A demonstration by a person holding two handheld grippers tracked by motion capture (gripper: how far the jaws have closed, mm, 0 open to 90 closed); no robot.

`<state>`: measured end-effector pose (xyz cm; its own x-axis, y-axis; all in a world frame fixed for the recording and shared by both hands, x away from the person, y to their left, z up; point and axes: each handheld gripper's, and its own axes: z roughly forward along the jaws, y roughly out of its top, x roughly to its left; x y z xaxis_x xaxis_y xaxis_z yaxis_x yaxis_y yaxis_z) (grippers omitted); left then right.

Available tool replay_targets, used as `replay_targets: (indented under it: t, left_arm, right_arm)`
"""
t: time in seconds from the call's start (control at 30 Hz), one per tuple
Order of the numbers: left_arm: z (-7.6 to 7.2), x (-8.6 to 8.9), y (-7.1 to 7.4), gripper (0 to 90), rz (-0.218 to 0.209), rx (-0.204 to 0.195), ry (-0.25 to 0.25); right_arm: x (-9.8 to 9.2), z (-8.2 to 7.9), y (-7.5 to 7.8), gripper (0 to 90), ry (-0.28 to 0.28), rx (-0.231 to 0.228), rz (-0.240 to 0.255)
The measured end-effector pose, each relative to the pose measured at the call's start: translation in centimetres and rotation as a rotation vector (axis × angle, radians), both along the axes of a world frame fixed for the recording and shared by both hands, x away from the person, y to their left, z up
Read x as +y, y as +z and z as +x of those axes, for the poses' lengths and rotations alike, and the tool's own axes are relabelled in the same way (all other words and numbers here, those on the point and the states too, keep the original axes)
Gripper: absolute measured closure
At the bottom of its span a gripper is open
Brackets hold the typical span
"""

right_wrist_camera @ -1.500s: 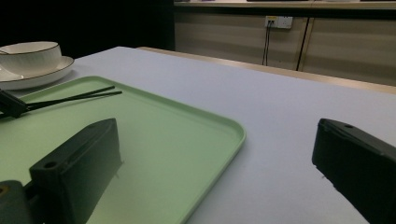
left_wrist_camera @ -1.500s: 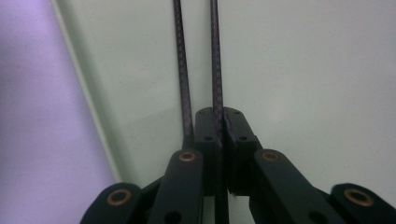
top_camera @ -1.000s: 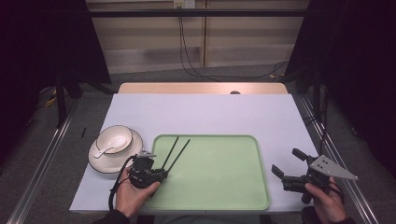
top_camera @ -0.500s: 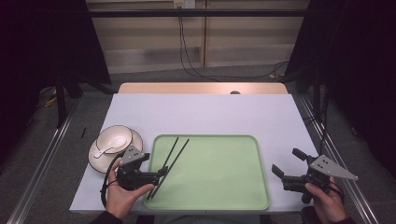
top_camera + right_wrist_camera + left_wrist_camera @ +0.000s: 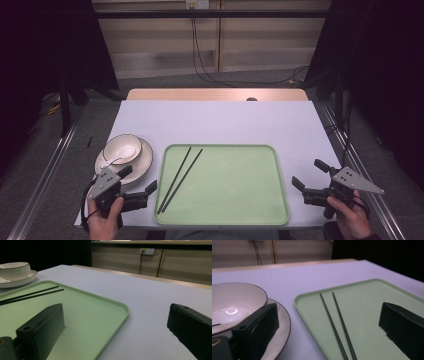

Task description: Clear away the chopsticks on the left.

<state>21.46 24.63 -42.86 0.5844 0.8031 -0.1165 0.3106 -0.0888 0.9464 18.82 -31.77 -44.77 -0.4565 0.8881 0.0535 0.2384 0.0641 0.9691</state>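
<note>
Chopsticks laid in tray, left gripper clear

Chopsticks (image 5: pixel 180 177) lie side by side at left of green tray (image 5: pixel 240 210); left gripper (image 5: pixel 134 183) near tray's left edge, jaws just opened wide, nothing between them; right gripper (image 5: pixel 310 175) open, empty, right of tray; placing step looks done; next likely bowl (image 5: pixel 122 148) on plate (image 5: pixel 142 165), needing a rim grip; high view gives spoon (image 5: pixel 111 162), left gripper view (image 5: pixel 338 322) gives chopstick gap.

Left gripper (image 5: pixel 139 189) just opening, empty — right gripper (image 5: pixel 311 176) wide open.
</note>
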Motion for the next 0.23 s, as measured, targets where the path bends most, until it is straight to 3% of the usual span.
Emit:
replay_targets:
  t: [0.1,0.23]
  left_arm:
    - [-1.2,0.8,-0.5,2.7,-0.025,-0.045,0.021]
    - [-1.5,0.9,-0.7,2.7,-0.051,-0.050,0.050]
  right_arm:
    - [0.0,-0.1,0.0,0.6,-0.006,-0.001,-0.004]
    - [0.0,0.0,0.0,0.6,0.005,-0.001,-0.013]
